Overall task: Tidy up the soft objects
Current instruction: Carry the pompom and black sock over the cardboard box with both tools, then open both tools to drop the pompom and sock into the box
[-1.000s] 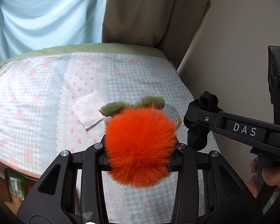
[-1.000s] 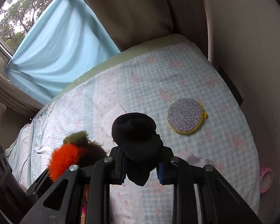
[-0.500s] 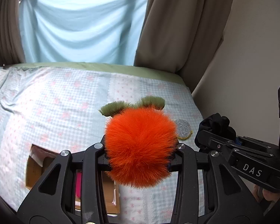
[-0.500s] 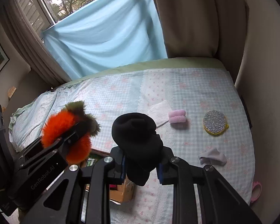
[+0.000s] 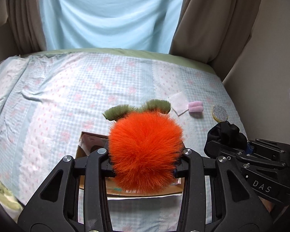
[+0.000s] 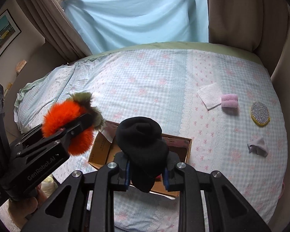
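Note:
My left gripper (image 5: 145, 164) is shut on a fluffy orange pom-pom with green leaves (image 5: 145, 147), held above an open cardboard box (image 5: 90, 141) on the bed. It also shows in the right wrist view (image 6: 67, 123). My right gripper (image 6: 146, 172) is shut on a rolled black sock (image 6: 141, 135), held over the same box (image 6: 185, 150); the sock also shows in the left wrist view (image 5: 224, 133). A white cloth square (image 6: 209, 95), a pink roll (image 6: 229, 100), a glittery round sponge (image 6: 260, 113) and a grey cloth (image 6: 258, 145) lie on the bed to the right.
The bed has a blue checked sheet (image 6: 145, 81). Blue and brown curtains (image 6: 135, 13) hang behind it, and a wall (image 5: 270, 58) runs along its right side. A framed picture (image 6: 2, 34) hangs at the left.
Both grippers have moved back and left with their objects. The cardboard box now lies right under both of them, and the loose items sit farther off to the right.

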